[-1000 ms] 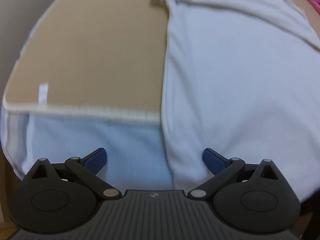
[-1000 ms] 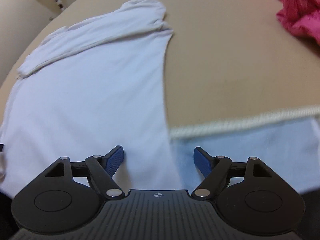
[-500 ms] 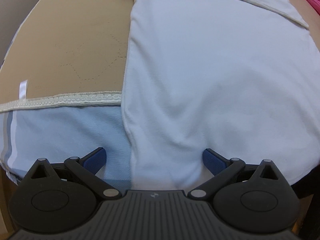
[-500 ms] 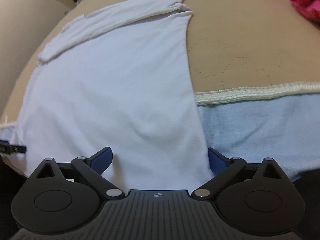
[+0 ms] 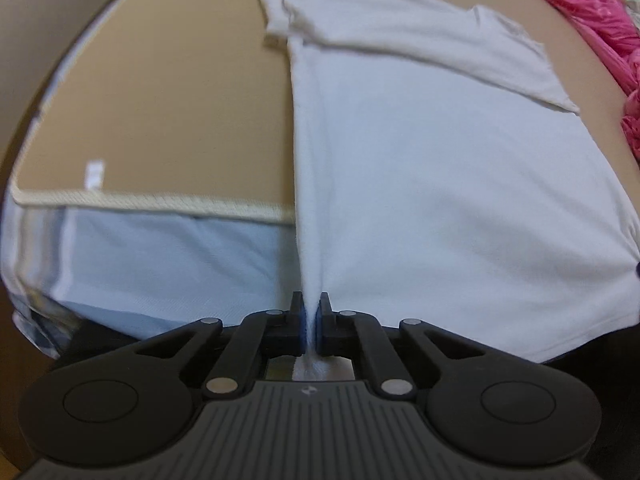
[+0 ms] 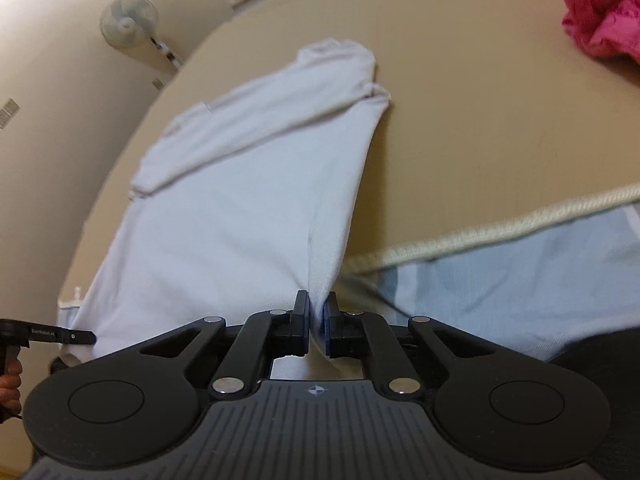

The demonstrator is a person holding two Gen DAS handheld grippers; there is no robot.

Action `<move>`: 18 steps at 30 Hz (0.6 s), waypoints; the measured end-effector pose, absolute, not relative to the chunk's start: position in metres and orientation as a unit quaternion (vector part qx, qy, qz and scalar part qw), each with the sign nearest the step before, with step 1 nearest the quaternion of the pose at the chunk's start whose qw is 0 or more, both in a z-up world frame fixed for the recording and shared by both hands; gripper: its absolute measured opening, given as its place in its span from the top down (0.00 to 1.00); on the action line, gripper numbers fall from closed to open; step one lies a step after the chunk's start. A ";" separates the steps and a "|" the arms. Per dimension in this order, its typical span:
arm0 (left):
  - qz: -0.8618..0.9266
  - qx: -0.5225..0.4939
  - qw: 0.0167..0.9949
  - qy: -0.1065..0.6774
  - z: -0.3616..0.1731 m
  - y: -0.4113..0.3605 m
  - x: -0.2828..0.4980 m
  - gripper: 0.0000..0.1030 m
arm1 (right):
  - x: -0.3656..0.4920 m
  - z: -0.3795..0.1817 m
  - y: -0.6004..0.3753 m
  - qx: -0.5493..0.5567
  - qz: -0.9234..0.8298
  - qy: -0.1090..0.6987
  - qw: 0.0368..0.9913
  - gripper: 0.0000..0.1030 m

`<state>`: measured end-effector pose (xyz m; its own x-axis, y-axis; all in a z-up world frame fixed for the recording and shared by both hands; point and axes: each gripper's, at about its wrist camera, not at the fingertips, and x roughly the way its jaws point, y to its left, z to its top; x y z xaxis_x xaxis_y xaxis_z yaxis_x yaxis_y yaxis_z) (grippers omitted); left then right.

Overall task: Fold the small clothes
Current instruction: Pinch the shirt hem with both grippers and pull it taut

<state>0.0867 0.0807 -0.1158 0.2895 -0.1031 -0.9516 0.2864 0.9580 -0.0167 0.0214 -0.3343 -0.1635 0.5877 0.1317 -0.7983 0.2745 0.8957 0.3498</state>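
White T-shirt, lying flat on a tan bed cover, its sleeves folded across the far end and its hem at the near edge of the bed. The near hem is raised at two corners, so that the cloth runs up in a taut ridge to each hand-held gripper.

Left hand-held gripper: jaws have just been closing and are now clenched on the near left corner of the T-shirt, white fabric pinched between the blue pads. Right hand-held gripper: jaws likewise just closed, now clenched on the near right corner, a fold of fabric drawn up between the pads. In the right wrist view part of the left hand-held gripper and the fingers that hold it show at the left margin, beside the shirt's hem.

A cream braided trim borders the tan cover along the near side; below it hangs a pale blue sheet. A small white label sits on the cover near the trim, left of the shirt. Pink clothes lie heaped at the far right, well apart from the shirt. A standing fan stands by the wall beyond the bed.
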 end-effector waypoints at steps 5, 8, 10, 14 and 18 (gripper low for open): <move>-0.114 0.092 0.816 0.559 -0.116 0.081 0.078 0.96 | 0.021 -0.165 -0.334 0.216 -0.049 0.457 0.861 0.94; -0.113 0.106 0.820 0.551 -0.119 0.077 0.076 0.96 | 0.017 -0.169 -0.333 0.213 -0.060 0.461 0.859 0.95; -0.115 0.112 0.820 0.549 -0.118 0.075 0.075 0.96 | 0.014 -0.172 -0.335 0.215 -0.064 0.463 0.858 0.95; -0.112 0.121 0.819 0.550 -0.124 0.076 0.076 0.96 | 0.009 -0.178 -0.344 0.223 -0.071 0.464 0.854 0.95; -0.096 0.131 0.812 0.560 -0.141 0.083 0.081 0.95 | 0.013 -0.192 -0.346 0.230 -0.084 0.474 0.846 0.94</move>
